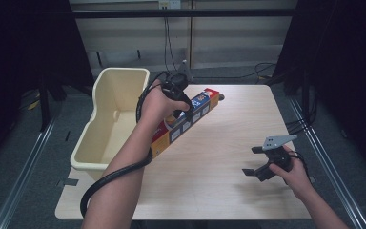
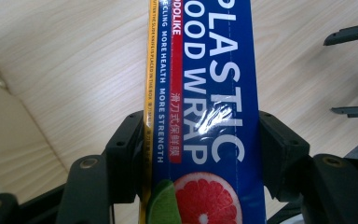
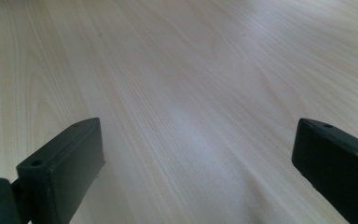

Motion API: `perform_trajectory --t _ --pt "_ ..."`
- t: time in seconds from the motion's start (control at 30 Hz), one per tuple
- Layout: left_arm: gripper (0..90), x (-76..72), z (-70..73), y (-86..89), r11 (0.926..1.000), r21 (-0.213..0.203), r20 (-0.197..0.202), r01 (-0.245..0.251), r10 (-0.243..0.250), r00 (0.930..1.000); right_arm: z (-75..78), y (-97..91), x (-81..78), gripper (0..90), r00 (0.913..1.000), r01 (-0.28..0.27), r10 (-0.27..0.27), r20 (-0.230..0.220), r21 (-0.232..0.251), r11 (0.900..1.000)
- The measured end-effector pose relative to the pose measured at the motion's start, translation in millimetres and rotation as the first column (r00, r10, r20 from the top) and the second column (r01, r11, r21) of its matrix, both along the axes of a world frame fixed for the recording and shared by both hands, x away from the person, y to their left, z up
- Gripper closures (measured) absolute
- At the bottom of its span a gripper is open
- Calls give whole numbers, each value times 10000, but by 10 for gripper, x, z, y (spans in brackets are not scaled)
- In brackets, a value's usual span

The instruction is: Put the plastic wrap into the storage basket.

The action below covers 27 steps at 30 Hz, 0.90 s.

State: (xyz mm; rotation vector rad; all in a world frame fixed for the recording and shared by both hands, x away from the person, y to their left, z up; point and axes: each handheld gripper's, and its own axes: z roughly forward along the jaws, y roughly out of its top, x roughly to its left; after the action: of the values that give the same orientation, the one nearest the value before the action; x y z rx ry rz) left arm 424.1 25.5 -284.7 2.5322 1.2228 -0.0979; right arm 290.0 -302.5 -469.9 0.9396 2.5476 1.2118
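A long blue, red and yellow plastic food wrap box point(image 1: 186, 121) is held slanted above the wooden table point(image 1: 219, 191), just right of the cream bin. My left gripper point(image 1: 177, 110) is shut on the box near its middle. In the left gripper view both black jaws press the sides of the plastic food wrap box point(image 2: 205, 116), with my left gripper point(image 2: 205, 154) around it and the table below. Over the table's right side, my right gripper point(image 1: 253, 161) stands open with nothing between its jaws. In the right gripper view, my right gripper point(image 3: 196, 163) has only bare wood ahead of it.
A cream plastic bin point(image 1: 112, 117) stands at the table's left edge, its opening up and nothing visible inside. A small dark object point(image 1: 220, 97) lies by the box's far end. Cables hang behind the table.
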Motion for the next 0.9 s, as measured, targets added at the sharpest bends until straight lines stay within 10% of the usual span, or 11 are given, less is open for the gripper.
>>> perform_trajectory --t 0.9 --pt "408 -57 463 388 9972 -169 -21 -735 734 9973 5 19 -6 20 9999 -37 38 145 -87 10000"
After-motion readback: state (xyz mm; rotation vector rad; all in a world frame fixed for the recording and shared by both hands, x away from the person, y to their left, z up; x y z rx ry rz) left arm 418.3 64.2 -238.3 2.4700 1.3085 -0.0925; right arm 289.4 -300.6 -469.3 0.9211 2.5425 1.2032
